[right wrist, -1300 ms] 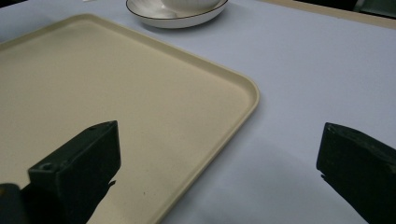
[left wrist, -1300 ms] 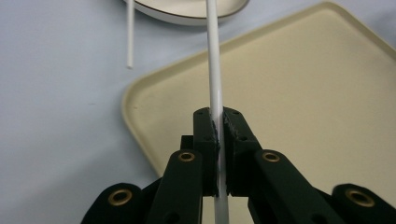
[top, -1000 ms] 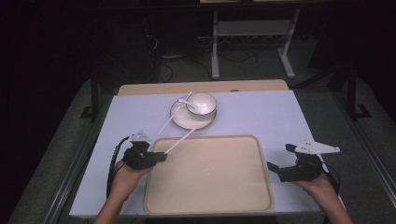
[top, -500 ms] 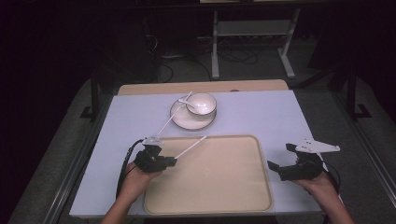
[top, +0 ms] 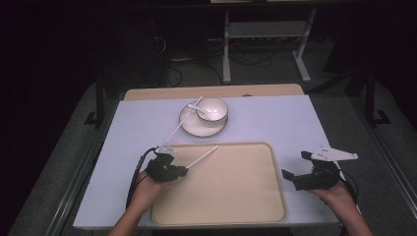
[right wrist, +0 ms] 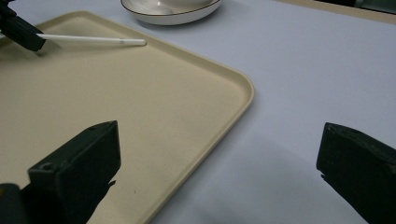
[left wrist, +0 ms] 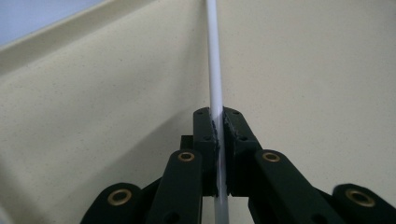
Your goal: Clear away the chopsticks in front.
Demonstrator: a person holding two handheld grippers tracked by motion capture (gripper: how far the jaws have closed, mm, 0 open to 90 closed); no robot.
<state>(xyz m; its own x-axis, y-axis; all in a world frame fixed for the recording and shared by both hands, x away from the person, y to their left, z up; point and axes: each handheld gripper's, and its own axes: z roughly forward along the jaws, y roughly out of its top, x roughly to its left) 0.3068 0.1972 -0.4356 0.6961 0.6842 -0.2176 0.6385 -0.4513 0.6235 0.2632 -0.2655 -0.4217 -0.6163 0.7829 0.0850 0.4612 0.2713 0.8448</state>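
Observation:
My left gripper (top: 183,170) hovers over the left part of the beige tray (top: 231,196), shut on a white chopstick (top: 202,155) that points toward the tray's far rim. In the left gripper view the jaws (left wrist: 217,122) pinch this chopstick (left wrist: 213,65) above the tray (left wrist: 308,79). A second white chopstick (top: 181,123) lies on the table, its far end at the white plate (top: 191,127). On the plate stands a white bowl (top: 214,109) with a spoon in it. My right gripper (top: 296,167) stays open just right of the tray, nothing between its jaws (right wrist: 219,158).
A pale blue cloth covers the table (top: 275,118), with a wooden strip (top: 216,91) along its far edge. A white metal stand (top: 265,34) is on the dark floor beyond. The right gripper view takes in the tray's corner (right wrist: 243,88), the chopstick (right wrist: 93,40) and the plate (right wrist: 168,14).
My left gripper has moved right and nearer, from the tray's left rim to over the tray, carrying one chopstick along. The right gripper has kept still.

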